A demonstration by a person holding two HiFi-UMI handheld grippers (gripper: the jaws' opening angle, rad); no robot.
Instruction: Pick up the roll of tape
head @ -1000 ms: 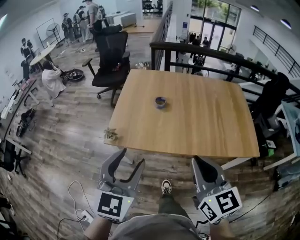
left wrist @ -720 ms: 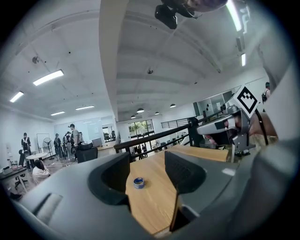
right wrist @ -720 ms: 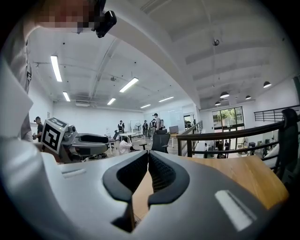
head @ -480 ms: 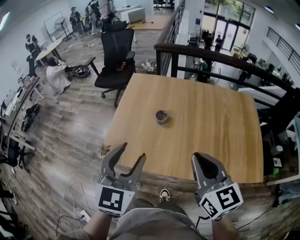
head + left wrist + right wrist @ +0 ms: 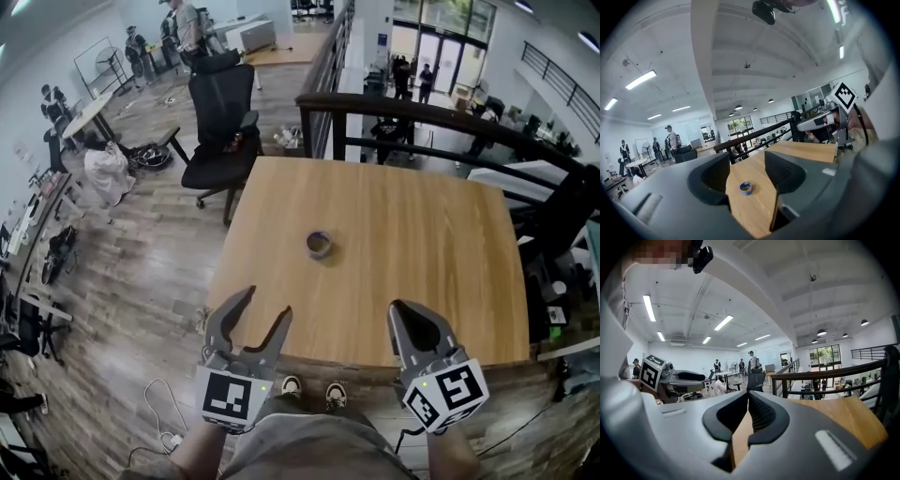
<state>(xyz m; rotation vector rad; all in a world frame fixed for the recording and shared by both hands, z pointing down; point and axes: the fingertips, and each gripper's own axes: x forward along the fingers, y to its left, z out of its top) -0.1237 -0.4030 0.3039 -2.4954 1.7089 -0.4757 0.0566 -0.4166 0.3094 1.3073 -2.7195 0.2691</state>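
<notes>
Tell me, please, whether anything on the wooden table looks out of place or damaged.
Nothing stands out. The roll of tape lies flat on the table, and no spill or damage shows there. The left hand-held gripper is open and the right hand-held gripper is shut, both empty, at the table's near edge.

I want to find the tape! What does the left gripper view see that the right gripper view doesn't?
Only the left gripper view shows the roll of tape on the wooden table, seen between the open jaws of the left hand-held gripper. Only the right gripper view looks along the right hand-held gripper, jaws shut and empty. Both show that table and the black railing.
</notes>
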